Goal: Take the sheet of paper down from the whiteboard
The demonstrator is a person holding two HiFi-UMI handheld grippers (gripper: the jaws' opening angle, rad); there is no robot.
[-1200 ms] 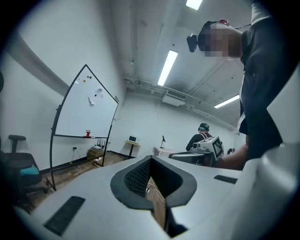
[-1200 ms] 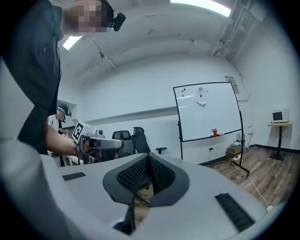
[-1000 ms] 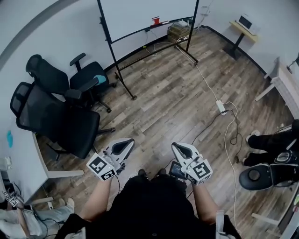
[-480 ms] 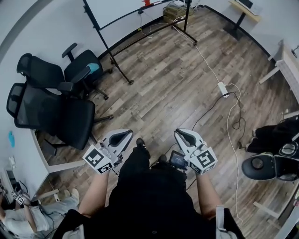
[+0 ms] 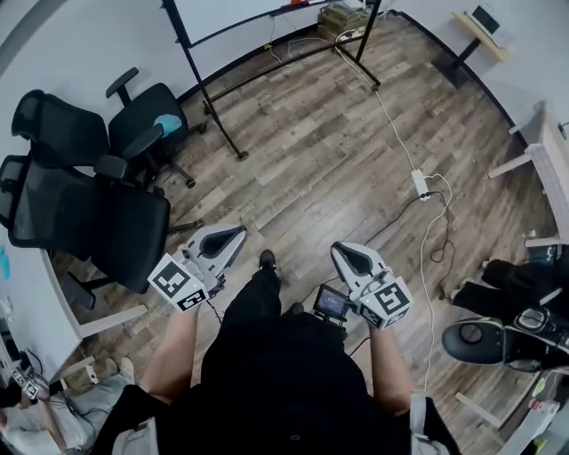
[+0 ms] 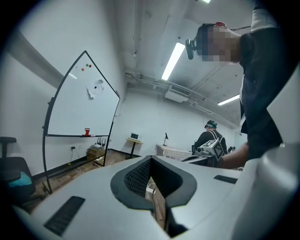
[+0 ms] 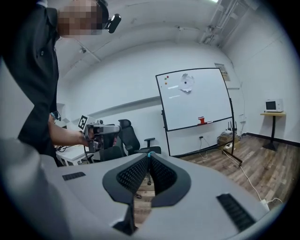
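Note:
The whiteboard [image 5: 231, 13] on its black stand shows at the top edge of the head view, across the wood floor from me. A crumpled white sheet of paper [image 7: 186, 83] hangs high on the board [image 7: 197, 98] in the right gripper view. The left gripper view shows the sheet [image 6: 95, 89] as well. A small red object [image 7: 201, 121] sits on the board's tray. My left gripper [image 5: 233, 238] and right gripper [image 5: 342, 253] are held out in front of my body, far from the board. Both are shut with nothing in them.
Black office chairs [image 5: 80, 204] stand at the left beside a white desk [image 5: 62, 302]. A white power strip [image 5: 419, 184] and its cables lie on the floor at the right. Another person [image 5: 516, 284] and a round stool [image 5: 476, 338] are at the far right. A box [image 5: 342, 16] sits by the board's foot.
The board has slid toward the top edge of the head view and the chairs have shifted left and grown. One foot has stepped out ahead. Both grippers stay shut.

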